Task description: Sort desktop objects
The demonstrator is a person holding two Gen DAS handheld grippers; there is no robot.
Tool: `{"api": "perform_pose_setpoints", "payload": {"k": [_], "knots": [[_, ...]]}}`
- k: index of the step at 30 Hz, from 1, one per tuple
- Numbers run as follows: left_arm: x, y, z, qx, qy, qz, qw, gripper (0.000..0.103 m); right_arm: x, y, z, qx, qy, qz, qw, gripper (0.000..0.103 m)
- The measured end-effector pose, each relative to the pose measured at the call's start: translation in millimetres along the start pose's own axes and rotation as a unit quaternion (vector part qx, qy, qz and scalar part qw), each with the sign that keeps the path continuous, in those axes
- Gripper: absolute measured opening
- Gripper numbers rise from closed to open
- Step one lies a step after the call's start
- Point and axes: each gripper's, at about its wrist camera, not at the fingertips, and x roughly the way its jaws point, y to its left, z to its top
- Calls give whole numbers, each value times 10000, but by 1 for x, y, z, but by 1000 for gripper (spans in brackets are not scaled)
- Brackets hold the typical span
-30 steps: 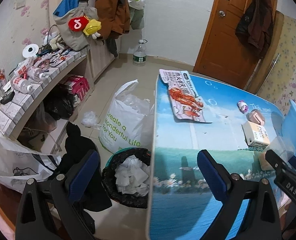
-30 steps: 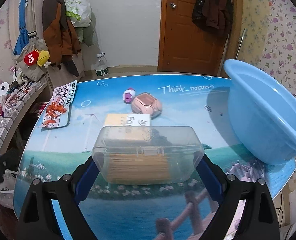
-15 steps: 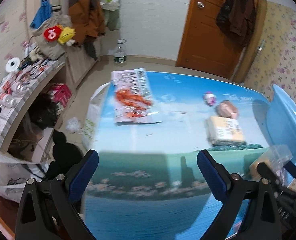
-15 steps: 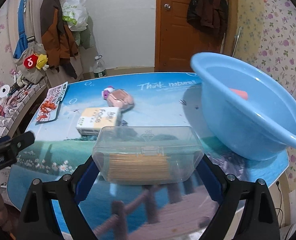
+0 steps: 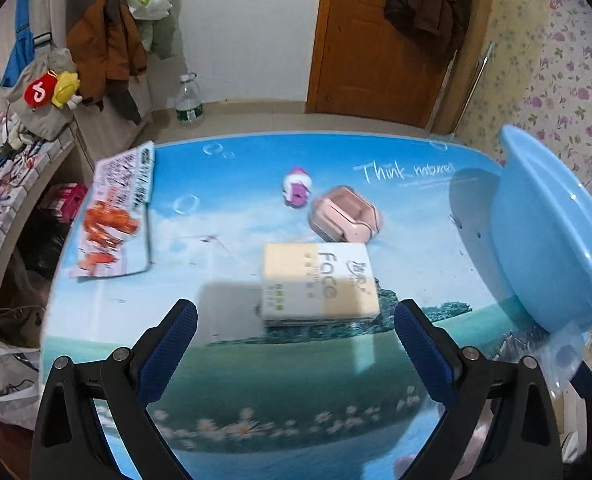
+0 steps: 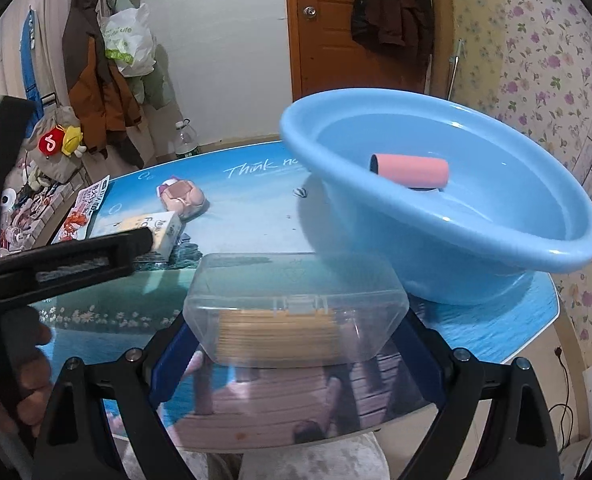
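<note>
Blue printed table (image 5: pixel 255 184), door behind. Right gripper (image 6: pixel 296 334) clenched on one clear plastic box (image 6: pixel 298 304), held above table just beside blue basin (image 6: pixel 496 248). Left gripper (image 5: pixel 296 340) spread wide, empty, over one tissue pack (image 5: pixel 320 284). Only the right view shows one pink roll (image 6: pixel 410 170) inside basin. One pink case (image 5: pixel 346 214), one small toy (image 5: pixel 296 186), one snack packet (image 5: pixel 115 216) on table.

"Face" on tissue pack (image 5: pixel 320 280); "Think nature" on table (image 5: pixel 255 184)
</note>
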Motion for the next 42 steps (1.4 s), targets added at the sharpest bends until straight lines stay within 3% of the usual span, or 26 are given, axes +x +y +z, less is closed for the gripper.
{"api": "perform_pose_setpoints", "payload": {"k": [8, 11, 13, 20, 27, 42], "knots": [[23, -11, 6, -64, 142, 228, 9996, 98, 0, -4, 0, 38, -20, 156, 9999, 93], [24, -11, 6, -129, 49, 297, 9995, 80, 3, -5, -1, 46, 29, 209, 9998, 93], [23, -13, 7, -56, -19, 310, 9995, 61, 3, -6, -2, 56, 19, 226, 9997, 93], [15, -11, 2, 19, -70, 245, 9997, 60, 5, -5, -2, 80, 15, 188, 9998, 93], [-15, -1, 0, -2, -379, 290, 9989, 60, 1, -5, -3, 120, 53, 119, 9998, 93], [-72, 25, -16, -208, -765, 259, 9965, 60, -45, 12, -1, -1, -342, 8, 9994, 93]]}}
